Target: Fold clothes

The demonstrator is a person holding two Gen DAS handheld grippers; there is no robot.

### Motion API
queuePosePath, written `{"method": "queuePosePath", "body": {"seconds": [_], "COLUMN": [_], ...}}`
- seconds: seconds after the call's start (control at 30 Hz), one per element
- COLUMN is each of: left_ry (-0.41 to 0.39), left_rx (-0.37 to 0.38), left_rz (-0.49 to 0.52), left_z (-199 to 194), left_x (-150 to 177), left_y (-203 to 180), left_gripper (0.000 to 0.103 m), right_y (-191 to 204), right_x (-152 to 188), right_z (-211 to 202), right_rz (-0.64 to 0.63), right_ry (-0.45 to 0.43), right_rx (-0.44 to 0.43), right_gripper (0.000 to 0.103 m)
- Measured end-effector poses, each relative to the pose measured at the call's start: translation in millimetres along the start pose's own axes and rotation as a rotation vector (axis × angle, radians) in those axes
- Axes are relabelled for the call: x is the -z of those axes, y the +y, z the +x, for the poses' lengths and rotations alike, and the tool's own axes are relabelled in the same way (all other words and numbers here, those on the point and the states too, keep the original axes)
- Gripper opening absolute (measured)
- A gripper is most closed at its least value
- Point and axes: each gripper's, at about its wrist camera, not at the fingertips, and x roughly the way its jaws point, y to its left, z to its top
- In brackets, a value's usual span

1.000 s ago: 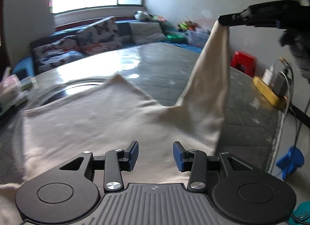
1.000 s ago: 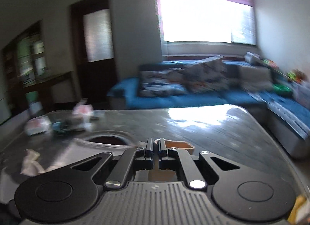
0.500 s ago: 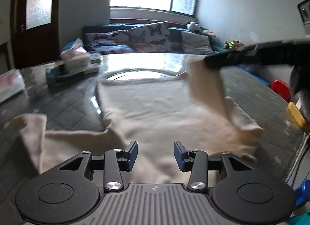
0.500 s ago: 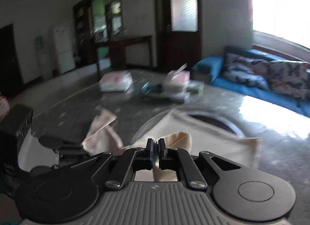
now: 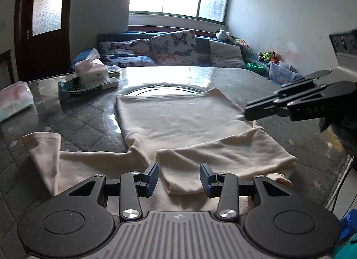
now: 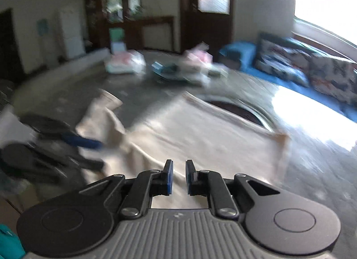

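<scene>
**One sleeve laid across, the other flung out to the left**

Just ahead of the left gripper [image 5: 178,176], whose jaws stand wide with nothing between them, the cuff end of the right sleeve [image 5: 223,158] of a cream long-sleeved top [image 5: 178,118] lies folded in across the chest. The garment is spread flat on the quilted table [image 5: 78,123], hem toward the far side.

Left of that, the other sleeve [image 5: 42,147] runs outward, bent at the cuff and off the body. Judging by this, the fold in hand is the sleeve stage: one side in, one side out.

To do it well, I would take the loose sleeve near the cuff, lift only enough to clear the cloth, and lay it across so it mirrors the folded one, edges parallel to the side seam. Smooth the bend out before letting go, or the crease will carry into later folds.

Further right, the right gripper [image 5: 252,111] hovers at the garment's side edge; its own view, blurred, shows the jaws [image 6: 177,176] parted narrowly and holding nothing. A tissue box [image 5: 89,69] sits beyond, well clear.
</scene>
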Motion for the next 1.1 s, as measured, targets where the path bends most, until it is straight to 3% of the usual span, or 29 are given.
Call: {"method": "queuePosePath", "body": {"seconds": [0.23, 0.4, 0.6, 0.83, 1.1], "left_ry": [0.046, 0.091, 0.063, 0.092, 0.076], "left_rx": [0.03, 0.031, 0.055, 0.014, 0.007], "left_rz": [0.039, 0.054, 0.025, 0.01, 0.028], "left_z": [26.4, 39.4, 45.9, 56.6, 36.1], "left_x": [-4.5, -6.6, -20.4, -14.2, -1.8], "left_y": [-9.2, -8.5, -5.7, 3.5, 6.9], "left_gripper": [0.027, 0.027, 0.027, 0.025, 0.026], "right_y": [-32.5, -38.4, -43.1, -46.9, -8.9], "right_x": [36.5, 40.1, 26.4, 30.1, 39.2], "right_z": [21.1, 24.9, 29.4, 34.6, 21.8], "right_rz": [0.029, 0.034, 0.031, 0.032, -0.04], "right_ry": [0.124, 0.118, 0.088, 0.106, 0.141], "right_rx": [0.07, 0.061, 0.051, 0.05, -0.063], "right_gripper": [0.011, 0.01, 0.01, 0.011, 0.015]}}
